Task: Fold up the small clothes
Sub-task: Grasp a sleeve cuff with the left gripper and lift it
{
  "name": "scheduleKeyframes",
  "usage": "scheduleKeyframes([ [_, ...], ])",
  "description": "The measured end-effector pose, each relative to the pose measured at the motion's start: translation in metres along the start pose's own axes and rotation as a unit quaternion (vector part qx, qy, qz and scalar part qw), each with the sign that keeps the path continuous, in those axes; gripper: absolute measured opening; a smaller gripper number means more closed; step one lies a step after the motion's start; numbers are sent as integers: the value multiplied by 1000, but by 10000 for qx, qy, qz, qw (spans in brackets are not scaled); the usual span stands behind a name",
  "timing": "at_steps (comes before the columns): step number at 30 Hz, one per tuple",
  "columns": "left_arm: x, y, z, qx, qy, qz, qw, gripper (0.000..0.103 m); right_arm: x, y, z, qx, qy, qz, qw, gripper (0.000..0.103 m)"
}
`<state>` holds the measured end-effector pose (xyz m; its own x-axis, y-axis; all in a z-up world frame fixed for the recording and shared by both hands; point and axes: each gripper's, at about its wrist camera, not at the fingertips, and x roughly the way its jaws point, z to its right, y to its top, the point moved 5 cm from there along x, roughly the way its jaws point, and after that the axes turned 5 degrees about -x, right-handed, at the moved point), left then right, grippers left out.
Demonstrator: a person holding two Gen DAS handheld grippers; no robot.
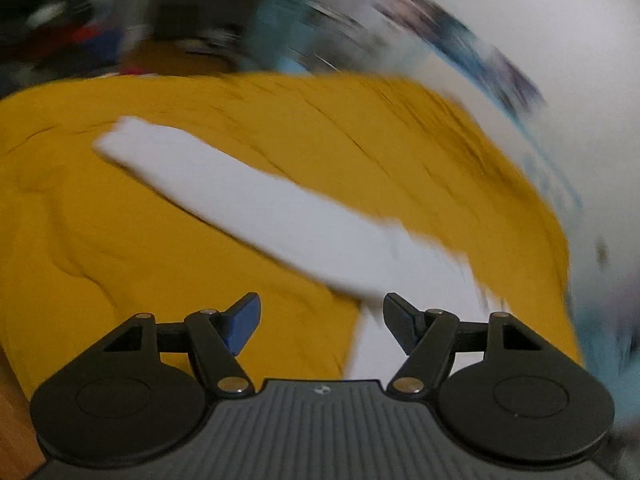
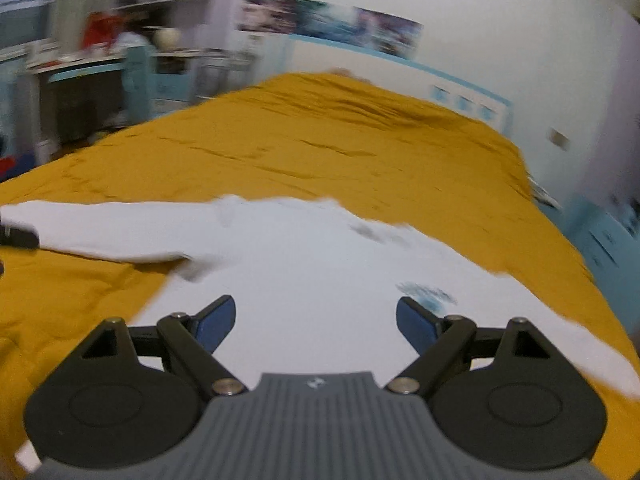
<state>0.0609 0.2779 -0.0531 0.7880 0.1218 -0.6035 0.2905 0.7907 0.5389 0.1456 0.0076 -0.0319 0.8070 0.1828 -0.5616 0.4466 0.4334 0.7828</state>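
Note:
A small white long-sleeved top [image 2: 304, 264] lies spread flat on a mustard-yellow bedspread [image 2: 340, 136]. Its left sleeve [image 2: 112, 228] stretches out to the left. My right gripper [image 2: 316, 320] is open and empty, just above the top's body. In the left wrist view the same sleeve [image 1: 248, 204] runs diagonally across the bedspread [image 1: 120, 240]. My left gripper [image 1: 322, 320] is open and empty, hovering near where the sleeve meets the body. The left wrist view is blurred.
A white wall with a strip of pictures [image 2: 332, 24] stands behind the bed. A blue-trimmed headboard [image 2: 468, 92] is at the far right. A cluttered desk and shelves [image 2: 120, 52] stand at the far left. A wooden floor strip [image 1: 16, 420] shows at lower left.

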Motion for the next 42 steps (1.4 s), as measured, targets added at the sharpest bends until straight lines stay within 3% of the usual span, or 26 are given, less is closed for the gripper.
scheduleKeyframes([
  [5, 17, 50, -69, -1225, 185, 826, 9889, 83, 49, 26, -59, -638, 499, -35, 9967, 82],
  [10, 60, 73, -110, -1876, 261, 792, 9787, 82, 80, 30, -103, -899, 610, -45, 9941, 82],
  [14, 89, 77, -122, -1896, 427, 669, 9786, 74, 102, 23, -125, -954, 848, -314, 9913, 82],
  [24, 97, 89, -145, -2035, 712, 1251, 9684, 72, 137, 11, -145, -975, 924, -625, 9890, 82],
  [27, 102, 90, -141, -1917, 567, 1318, 9709, 67, 139, 7, -144, -925, 974, -721, 9883, 82],
  [29, 104, 90, -135, -1750, 291, 1215, 9766, 42, 140, 4, -140, -870, 1008, -763, 9882, 82],
  [30, 106, 89, -133, -1781, 80, 1101, 9778, 15, 140, 3, -137, -822, 1003, -765, 9886, 82],
  [32, 107, 91, -127, -1836, -124, 1057, 9772, 12, 138, 3, -128, -653, 1020, -765, 9897, 82],
  [36, 94, 99, -95, -1447, -344, 1229, 9812, 11, 131, 0, -100, -332, 973, -805, 9914, 82],
  [42, 74, 101, 6, -611, -1060, 1199, 9852, 11, 112, -15, -34, 134, 668, -778, 9946, 82],
])
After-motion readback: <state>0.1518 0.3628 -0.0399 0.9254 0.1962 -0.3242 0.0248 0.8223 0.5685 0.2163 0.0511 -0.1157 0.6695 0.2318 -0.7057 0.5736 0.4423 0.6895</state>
